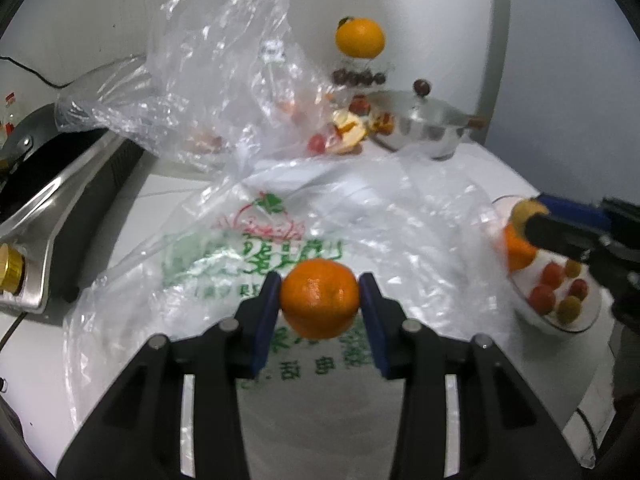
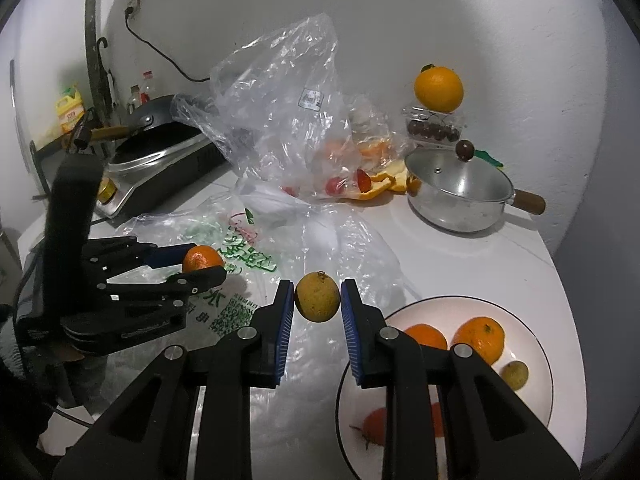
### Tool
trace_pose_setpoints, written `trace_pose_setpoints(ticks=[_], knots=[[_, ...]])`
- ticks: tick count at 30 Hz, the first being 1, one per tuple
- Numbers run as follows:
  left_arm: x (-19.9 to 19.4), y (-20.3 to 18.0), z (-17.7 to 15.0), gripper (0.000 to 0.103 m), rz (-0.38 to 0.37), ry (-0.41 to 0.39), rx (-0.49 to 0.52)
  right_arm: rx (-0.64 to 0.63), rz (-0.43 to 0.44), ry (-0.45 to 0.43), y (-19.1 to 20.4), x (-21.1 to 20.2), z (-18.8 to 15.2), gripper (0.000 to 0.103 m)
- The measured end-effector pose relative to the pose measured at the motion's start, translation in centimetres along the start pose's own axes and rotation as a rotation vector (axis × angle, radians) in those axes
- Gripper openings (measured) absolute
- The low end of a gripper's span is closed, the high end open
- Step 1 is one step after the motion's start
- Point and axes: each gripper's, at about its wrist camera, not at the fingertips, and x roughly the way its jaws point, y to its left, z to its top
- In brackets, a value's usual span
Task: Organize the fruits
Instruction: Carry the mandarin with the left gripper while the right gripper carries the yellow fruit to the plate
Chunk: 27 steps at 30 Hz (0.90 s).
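Observation:
My left gripper (image 1: 320, 300) is shut on an orange mandarin (image 1: 319, 298), held just above the printed plastic bag (image 1: 256, 240). In the right wrist view that same left gripper (image 2: 202, 266) is at the left with the mandarin (image 2: 200, 258) between its pads. My right gripper (image 2: 317, 298) is shut on a small yellow-green fruit (image 2: 317, 297), held left of the white plate (image 2: 556, 364). On the plate lie two mandarins (image 2: 480, 338), a small yellowish fruit (image 2: 515, 375) and a red fruit (image 2: 376, 424). In the left wrist view the right gripper (image 1: 532, 218) is over the plate (image 1: 528, 312).
A crumpled clear bag (image 2: 280, 112) with fruit and peels stands at the back. A lidded steel pot (image 2: 460, 192) sits at the back right, with a big orange (image 2: 439, 88) on a clear box of dark fruit behind it. A stove with a pan (image 2: 160, 152) is at the left.

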Motion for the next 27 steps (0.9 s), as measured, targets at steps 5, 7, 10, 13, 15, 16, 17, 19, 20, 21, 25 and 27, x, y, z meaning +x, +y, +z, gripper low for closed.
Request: trace_pose_setpoints(ticks=[5,7,10,13,15,16,17,19,20,21,25,27], knots=[[-1.7,-1.1,0.0,0.041,-0.015,-0.032,0.011,0.002,0.001,-0.007,-0.1,-0.9,-0.5,0.026],[-2.2,-1.5,0.0,0.041,-0.022,-0.037,0.020,0.003,0.001,-0.012,-0.2,-1.3,-0.7,0.026],[-3.0,-2.3,0.2,0.041,-0.032,-0.045,0.033,0.004,0.001,-0.020,-0.3,-2.0,-0.9,0.026],[-3.8,-3.3,0.4,0.041,-0.042,-0.062,0.051,-0.003,-0.006,-0.023,-0.6,-2.7,-1.3,0.026],[-4.2,-3.8,0.5,0.041,-0.053,-0.067,0.051,0.002,-0.015,-0.029,-1.0,-3.3,-1.7,0.026],[-4.3,-4.2,0.5,0.041,-0.055,-0.068,0.056,0.008,-0.020,-0.031,-1.3,-3.6,-1.9,0.026],[-4.4,-4.5,0.5,0.041,-0.059,-0.070,0.061,0.013,-0.025,-0.032,-1.5,-3.8,-2.0,0.026],[-4.5,-5.3,0.6,0.041,-0.071,-0.073,0.073,0.024,-0.037,-0.037,-2.2,-4.3,-2.4,0.026],[-4.6,-5.6,0.6,0.041,-0.076,-0.074,0.076,0.030,-0.046,-0.039,-2.6,-4.6,-2.6,0.026],[-4.6,-5.9,0.6,0.041,-0.080,-0.076,0.077,0.035,-0.053,-0.038,-2.9,-4.8,-2.8,0.026],[-4.8,-7.2,0.6,0.041,-0.075,-0.082,0.084,0.050,-0.076,-0.031,-4.2,-5.5,-3.7,0.026],[-4.8,-7.7,0.5,0.041,-0.082,-0.081,0.094,0.056,-0.084,-0.028,-4.7,-5.9,-4.3,0.026]])
